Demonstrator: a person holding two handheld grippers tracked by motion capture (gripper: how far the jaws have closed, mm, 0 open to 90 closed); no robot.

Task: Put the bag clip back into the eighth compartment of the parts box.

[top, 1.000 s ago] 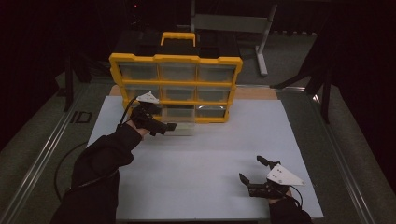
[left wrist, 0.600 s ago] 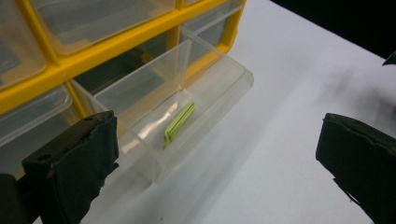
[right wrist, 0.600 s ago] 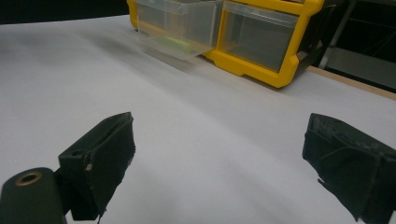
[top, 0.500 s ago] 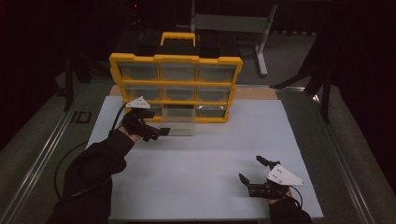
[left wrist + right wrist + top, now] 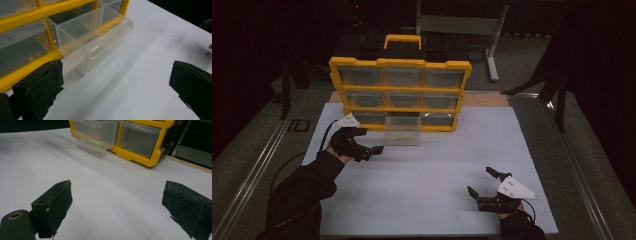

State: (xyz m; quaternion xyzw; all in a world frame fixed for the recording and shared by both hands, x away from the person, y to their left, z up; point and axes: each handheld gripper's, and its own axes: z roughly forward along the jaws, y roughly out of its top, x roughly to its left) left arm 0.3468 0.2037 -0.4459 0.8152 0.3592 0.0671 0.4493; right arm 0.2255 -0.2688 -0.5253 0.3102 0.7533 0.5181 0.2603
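A yellow organiser (image 5: 400,92) with clear drawers stands upright at the back of the white table (image 5: 427,170). Its bottom middle drawer (image 5: 402,129) is pulled out toward me; it is clear plastic (image 5: 87,37) with something green inside (image 5: 93,143). My left gripper (image 5: 371,143) is open, just left of and in front of the pulled-out drawer, holding nothing. In the left gripper view its fingers (image 5: 40,92) stand wide apart. My right gripper (image 5: 484,188) rests open near the table's front right, far from the organiser (image 5: 140,140).
A black cable (image 5: 292,165) trails from the left gripper across the table's left side. A metal stand (image 5: 462,25) is behind the organiser. A wooden strip (image 5: 484,100) runs along the back edge. Dark surroundings lie beyond the table.
My left gripper has drawn back from the organiser toward me and to the left, leaving the drawer pulled out. The right gripper has stayed still.
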